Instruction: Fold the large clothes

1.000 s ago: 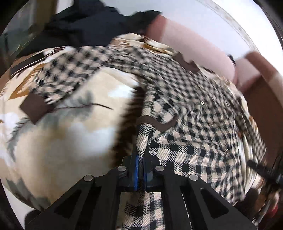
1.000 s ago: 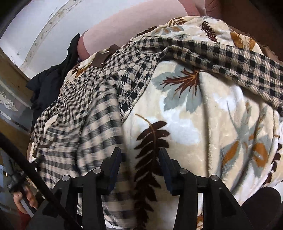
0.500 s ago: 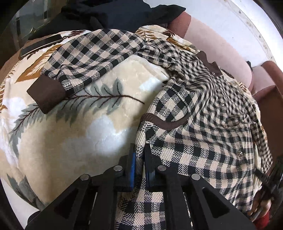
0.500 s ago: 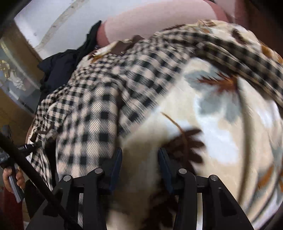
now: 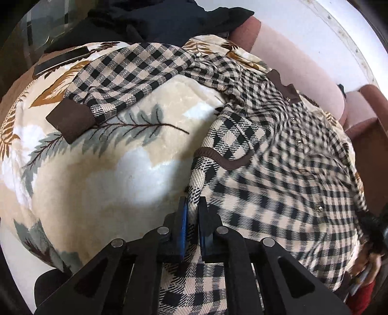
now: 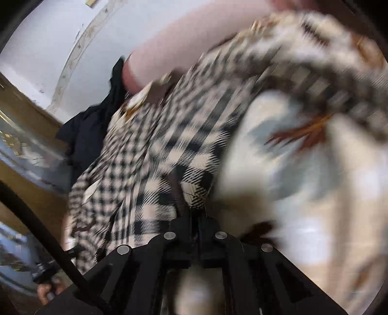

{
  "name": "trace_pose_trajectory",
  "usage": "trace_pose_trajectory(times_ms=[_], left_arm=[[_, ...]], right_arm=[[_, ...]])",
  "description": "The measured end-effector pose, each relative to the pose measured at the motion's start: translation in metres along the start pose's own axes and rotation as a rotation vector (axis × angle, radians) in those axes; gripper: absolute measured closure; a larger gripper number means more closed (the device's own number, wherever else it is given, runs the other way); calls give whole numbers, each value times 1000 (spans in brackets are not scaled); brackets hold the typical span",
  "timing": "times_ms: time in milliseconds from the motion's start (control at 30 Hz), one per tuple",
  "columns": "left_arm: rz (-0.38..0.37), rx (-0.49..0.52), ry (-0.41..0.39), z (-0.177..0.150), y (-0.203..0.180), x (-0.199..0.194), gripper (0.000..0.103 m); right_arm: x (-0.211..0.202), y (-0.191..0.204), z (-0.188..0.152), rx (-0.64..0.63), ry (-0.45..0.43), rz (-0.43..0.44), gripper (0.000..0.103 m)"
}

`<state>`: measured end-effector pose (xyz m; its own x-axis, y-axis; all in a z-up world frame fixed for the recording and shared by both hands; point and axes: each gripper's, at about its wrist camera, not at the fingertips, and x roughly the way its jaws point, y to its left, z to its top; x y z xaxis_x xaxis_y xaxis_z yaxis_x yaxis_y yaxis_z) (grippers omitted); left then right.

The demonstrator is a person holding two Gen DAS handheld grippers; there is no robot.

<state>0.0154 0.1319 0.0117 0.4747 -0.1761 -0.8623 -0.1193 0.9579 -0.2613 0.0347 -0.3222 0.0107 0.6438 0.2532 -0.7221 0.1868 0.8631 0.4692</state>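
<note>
Checked jacket [image 5: 278, 189] spread on a leaf-print blanket [image 5: 101, 174], long axis running from the near hem up to the brown collar [image 5: 282, 84] at the far side; one sleeve stretches out left, brown cuff [image 5: 70, 120] at its end. Left gripper [image 5: 192, 218] pinched shut on the jacket's near edge. Right gripper [image 6: 195, 218] closed on the checked fabric, view blurred. Dark garment [image 5: 157, 21] heaped beyond the blanket
</note>
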Motion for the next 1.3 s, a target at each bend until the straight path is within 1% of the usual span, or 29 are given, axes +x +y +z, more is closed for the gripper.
trace_pose_trajectory(times_ms=[67, 100, 133, 167, 200, 267, 300, 400, 433, 467, 533, 600, 633, 667, 700, 733, 767, 800, 833, 933, 967, 1000, 1067, 1100, 1133, 1200, 1233, 1267, 1300], left_arm=[[3, -6, 21, -1, 1, 8, 94], [12, -12, 22, -2, 1, 11, 94], [16, -12, 15, -3, 1, 11, 93], [21, -7, 8, -3, 0, 10, 93], [24, 1, -3, -5, -1, 8, 89], [20, 20, 1, -7, -1, 7, 77], [11, 29, 11, -9, -1, 8, 68], [-36, 39, 25, -15, 2, 7, 58], [-54, 46, 24, -18, 2, 7, 51], [-73, 50, 25, -21, 1, 6, 47], [-122, 54, 31, -28, -1, 5, 33], [-137, 57, 34, -35, -6, 3, 31], [-121, 63, 33, -38, -10, 3, 31], [-105, 73, 34, -39, -15, 4, 31], [-90, 87, 39, -41, -20, 3, 44], [-69, 100, 48, -43, -25, 3, 74], [-45, 109, 58, -44, -29, 3, 86], [-27, 108, 59, -45, -31, -1, 96], [-46, 91, 56, -44, -29, -7, 96], [-166, -4, 22, -40, -18, -34, 98], [-179, -18, 3, -39, -15, -42, 98], [-172, -34, -21, -39, -10, -51, 98], [-155, -50, -34, -40, -4, -55, 98], [-144, -52, -35, -41, -2, -55, 98], [-124, -54, -34, -44, 2, -54, 98], [-96, -65, -27, -48, 8, -52, 98], [-91, -74, -22, -51, 12, -52, 98], [-91, -82, -21, -52, 15, -53, 98], [-93, -91, -23, -53, 18, -55, 98]], right_arm=[[-11, -7, 7, -25, -30, -114, 95], [-11, -8, 6, -26, -22, -134, 94], [-12, -9, 4, -30, -16, -136, 86], [-14, -9, -2, -39, -18, -134, 84], [-14, -7, -6, -49, -15, -123, 81], [-16, -8, -23, -73, 3, -86, 65], [-17, -11, -30, -76, 15, -76, 64], [-18, -22, -60, -58, 66, -16, 63], [-16, -21, -68, -51, 86, 15, 63], [-14, -19, -77, -51, 104, 45, 63], [-11, -12, -92, -68, 121, 98, 63], [-6, -3, -98, -79, 112, 106, 60], [-4, -1, -98, -74, 94, 110, 54], [-3, 0, -98, -58, 80, 124, 52], [0, 1, -96, -34, 73, 148, 52], [3, 1, -93, -10, 76, 176, 52], [7, 0, -91, 7, 89, 201, 61], [10, 0, -88, 19, 104, 230, 74], [11, 1, -84, 27, 127, 257, 101], [-11, 8, -75, 12, 89, 296, 102], [-22, 13, -73, -5, 74, 316, 102], [-34, 17, -71, -25, 57, 343, 102], [-52, 23, -69, -52, 31, 382, 101], [-54, 24, -69, -57, 28, 378, 101], [-56, 23, -71, -63, 21, 351, 101], [-49, 22, -81, -99, 23, 228, 83], [-46, 20, -86, -106, 32, 198, 55], [-40, 21, -93, -107, 44, 175, 41], [-37, 21, -97, -106, 53, 176, 41]])
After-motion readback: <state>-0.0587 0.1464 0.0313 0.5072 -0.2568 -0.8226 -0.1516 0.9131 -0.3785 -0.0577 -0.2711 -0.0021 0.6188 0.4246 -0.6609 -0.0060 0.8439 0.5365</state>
